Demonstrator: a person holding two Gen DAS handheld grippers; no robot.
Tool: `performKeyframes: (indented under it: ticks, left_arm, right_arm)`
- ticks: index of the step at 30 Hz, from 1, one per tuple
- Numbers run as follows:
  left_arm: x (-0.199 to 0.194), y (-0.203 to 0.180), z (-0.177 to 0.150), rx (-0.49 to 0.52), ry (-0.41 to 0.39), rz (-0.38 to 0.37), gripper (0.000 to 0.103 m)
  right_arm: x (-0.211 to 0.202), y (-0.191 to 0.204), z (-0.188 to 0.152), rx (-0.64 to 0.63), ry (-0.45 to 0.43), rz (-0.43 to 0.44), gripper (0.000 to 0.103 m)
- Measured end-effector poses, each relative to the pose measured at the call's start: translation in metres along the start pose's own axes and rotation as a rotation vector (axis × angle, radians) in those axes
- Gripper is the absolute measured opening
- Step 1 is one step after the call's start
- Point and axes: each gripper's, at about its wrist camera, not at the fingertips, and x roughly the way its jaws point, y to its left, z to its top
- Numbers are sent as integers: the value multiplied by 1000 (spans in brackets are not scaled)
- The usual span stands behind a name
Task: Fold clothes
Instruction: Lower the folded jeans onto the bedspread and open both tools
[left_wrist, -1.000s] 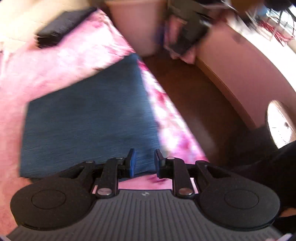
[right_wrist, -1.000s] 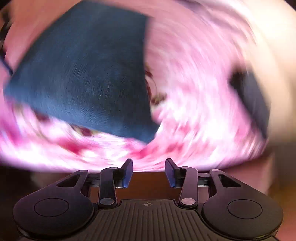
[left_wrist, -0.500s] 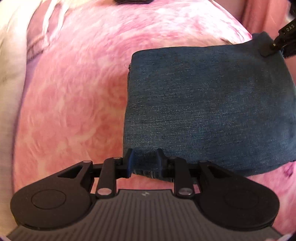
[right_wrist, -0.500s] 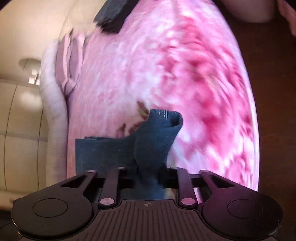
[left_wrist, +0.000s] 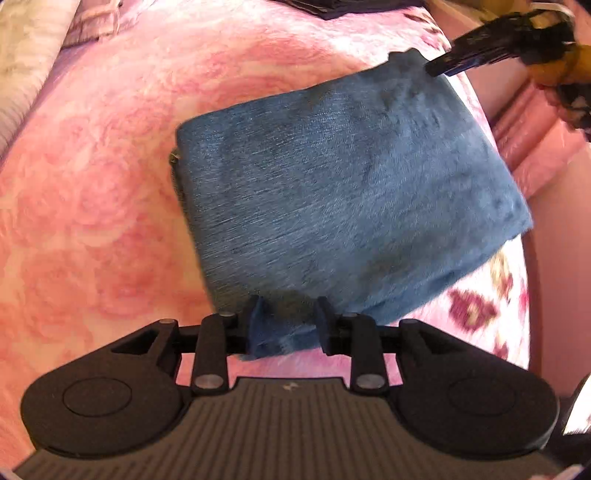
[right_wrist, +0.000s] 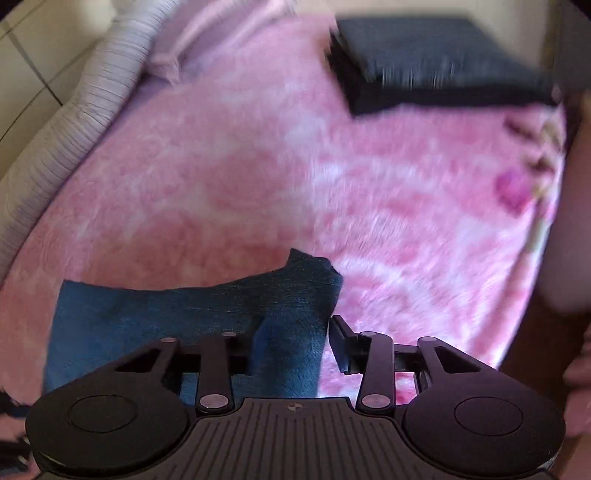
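Observation:
A folded blue denim garment (left_wrist: 332, 192) lies on the pink bedspread (left_wrist: 92, 184). My left gripper (left_wrist: 290, 325) is shut on its near edge, with the denim bunched between the fingers. In the left wrist view my right gripper (left_wrist: 439, 68) sits at the garment's far right corner, which stands up slightly. In the right wrist view that corner of the denim (right_wrist: 295, 295) rises between the fingers of my right gripper (right_wrist: 295, 347). That gripper is open, with a strip of bedspread showing between the cloth and its right finger (right_wrist: 340, 343).
A dark folded pile (right_wrist: 436, 62) rests at the far end of the bedspread (right_wrist: 258, 166). A pale ribbed pillow (right_wrist: 74, 122) and a lilac pillow (right_wrist: 221, 40) line the left side. The bed's pink side (left_wrist: 528, 147) drops off to the right.
My right gripper has opened and let go of the raised denim corner, which has sunk lower. The garment has turned a little in the left wrist view, with my left gripper still on its edge.

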Motion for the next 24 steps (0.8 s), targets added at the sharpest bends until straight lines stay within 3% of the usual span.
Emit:
performKeyframes:
  ticks: [2, 4, 7, 10, 12, 17, 19, 21, 24]
  left_arm:
    - [-10, 9, -2, -30, -49, 23, 23]
    - [-9, 20, -1, -92, -50, 13, 23]
    - [19, 19, 0, -55, 33, 3, 22]
    - [31, 18, 0, -32, 50, -1, 23]
    - [29, 20, 2, -47, 69, -5, 24]
    - [23, 7, -7, -30, 119, 46, 26]
    - [12, -3, -14, -31, 116, 71, 27]
    - [-2, -12, -21, -44, 82, 73, 37]
    - [-22, -24, -32, -96, 34, 83, 48]
  right_arm:
    - [-28, 10, -29, 6, -54, 9, 42]
    - [-51, 25, -63, 6, -76, 74, 42]
    - [-51, 54, -113, -59, -9, 122, 42]
    - [-40, 62, -151, -71, 22, 107, 42]
    - [-47, 66, -158, -91, -3, 93, 43]
    - [-56, 73, -160, -164, 90, 57, 50]
    - [-63, 73, -163, -176, 117, -2, 54]
    - [-79, 73, -168, -185, 89, -68, 74]
    - [-109, 78, -178, -146, 66, -110, 82]
